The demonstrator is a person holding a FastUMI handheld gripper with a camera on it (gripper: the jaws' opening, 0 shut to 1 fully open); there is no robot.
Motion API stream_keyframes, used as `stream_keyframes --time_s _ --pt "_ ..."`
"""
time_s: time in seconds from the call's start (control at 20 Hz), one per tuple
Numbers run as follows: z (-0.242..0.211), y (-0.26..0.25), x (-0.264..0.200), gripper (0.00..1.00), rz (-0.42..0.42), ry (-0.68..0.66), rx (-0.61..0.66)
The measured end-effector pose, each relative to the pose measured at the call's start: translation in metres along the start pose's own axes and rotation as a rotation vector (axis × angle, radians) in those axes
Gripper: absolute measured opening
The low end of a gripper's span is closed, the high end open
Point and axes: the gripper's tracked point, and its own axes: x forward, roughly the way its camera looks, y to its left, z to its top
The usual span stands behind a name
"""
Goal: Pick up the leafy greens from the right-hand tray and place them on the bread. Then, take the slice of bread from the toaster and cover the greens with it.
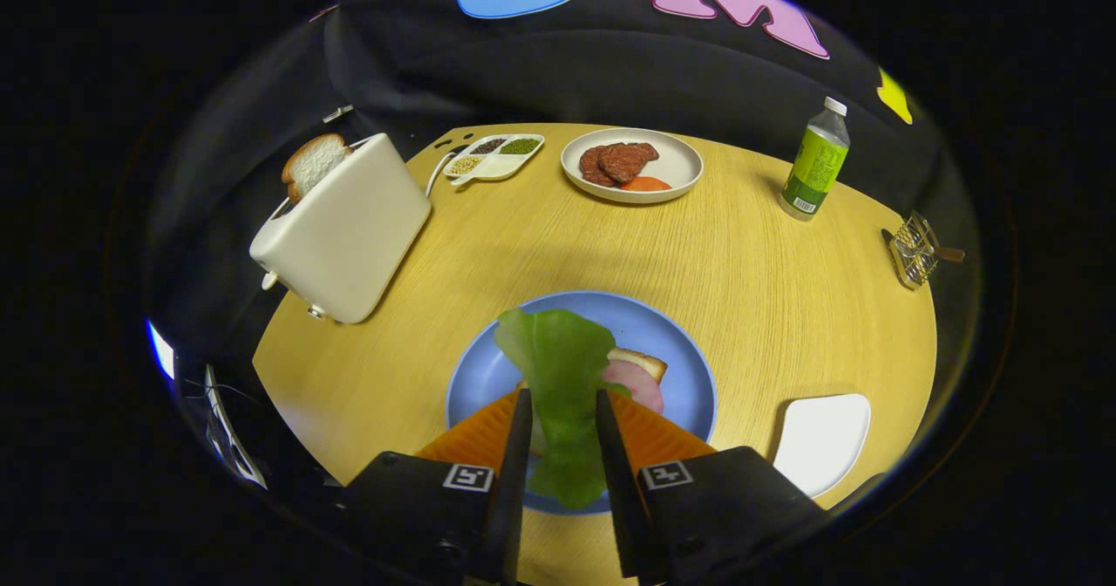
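Note:
My gripper [562, 416] is shut on a green lettuce leaf [558, 368], which hangs between the fingers over the blue plate [680, 342]. Just beyond the fingers on that plate lies a bread slice [641, 362] topped with a pink slice of ham [641, 385], partly hidden by the leaf. A white toaster [344, 233] stands at the table's far left with a slice of bread [312, 163] sticking up from its slot. The white tray [824, 442] to the right of the fingers holds nothing.
At the back of the round wooden table [758, 281] sit a white plate of brown meat slices [632, 165] and a divided dish of seeds [493, 157]. A green bottle [815, 163] stands far right, with a small wire rack [915, 250] near the edge.

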Motion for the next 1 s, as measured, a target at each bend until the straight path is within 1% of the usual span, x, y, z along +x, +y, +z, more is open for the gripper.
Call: stream_keyframes --time_s 0.05,0.15,0.2,0.25,0.35,0.4,0.55,0.75,1.0 --pt "0.000 0.000 0.000 0.52 -0.002 -0.001 0.002" --pt "0.002 -0.003 -0.003 0.74 -0.011 -0.010 -0.006" --pt "0.002 -0.005 -0.003 0.92 -0.015 -0.014 -0.013" --pt "0.003 -0.006 -0.004 0.94 -0.020 -0.018 -0.016" --pt "0.002 -0.011 -0.006 0.94 -0.035 -0.019 -0.019" --pt "0.002 -0.014 -0.006 0.99 -0.043 -0.022 -0.016" --pt "0.009 -0.028 -0.011 1.00 -0.076 -0.040 -0.002" --pt "0.022 -0.033 -0.029 0.99 -0.052 -0.066 0.059" --pt "0.035 -0.030 -0.045 0.99 -0.046 -0.109 0.046"
